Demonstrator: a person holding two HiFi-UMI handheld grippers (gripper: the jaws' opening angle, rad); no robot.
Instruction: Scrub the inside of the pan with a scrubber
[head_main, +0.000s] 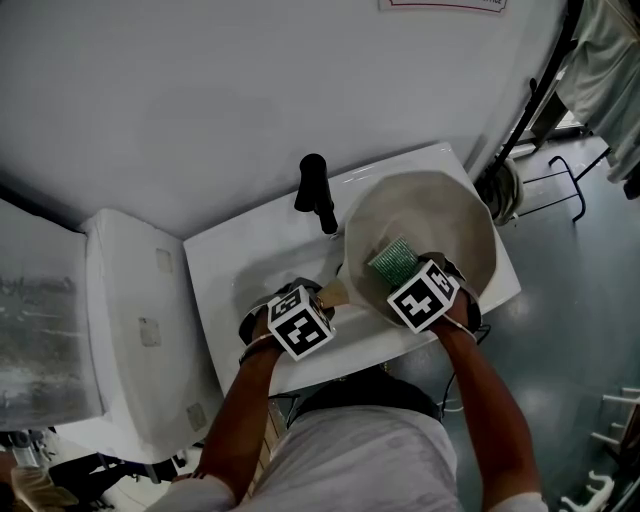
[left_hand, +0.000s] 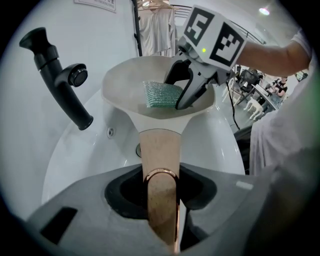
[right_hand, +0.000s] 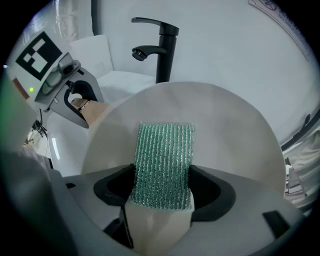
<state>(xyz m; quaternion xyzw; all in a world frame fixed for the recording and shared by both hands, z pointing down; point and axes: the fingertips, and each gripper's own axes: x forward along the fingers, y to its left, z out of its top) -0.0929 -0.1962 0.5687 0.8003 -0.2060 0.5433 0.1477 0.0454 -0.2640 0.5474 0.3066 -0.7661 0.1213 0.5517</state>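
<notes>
A cream pan (head_main: 440, 215) is held tilted over the white sink (head_main: 250, 255). Its tan handle (left_hand: 159, 150), with a copper ring at the end, runs back between the jaws of my left gripper (left_hand: 161, 200), which is shut on it. My right gripper (right_hand: 162, 192) is shut on a green mesh scrubber (right_hand: 165, 160). The scrubber's free end lies flat against the pan's inner surface (right_hand: 225, 130). In the head view the scrubber (head_main: 393, 262) sits near the pan's near rim, just ahead of the right gripper (head_main: 410, 280). The left gripper (head_main: 325, 297) is beside it at the handle.
A black faucet (head_main: 315, 192) stands behind the sink basin, just left of the pan. A white toilet (head_main: 130, 320) is at the left. A grey wall rises behind. A dark clothes rack (head_main: 545, 95) stands at the far right on the floor.
</notes>
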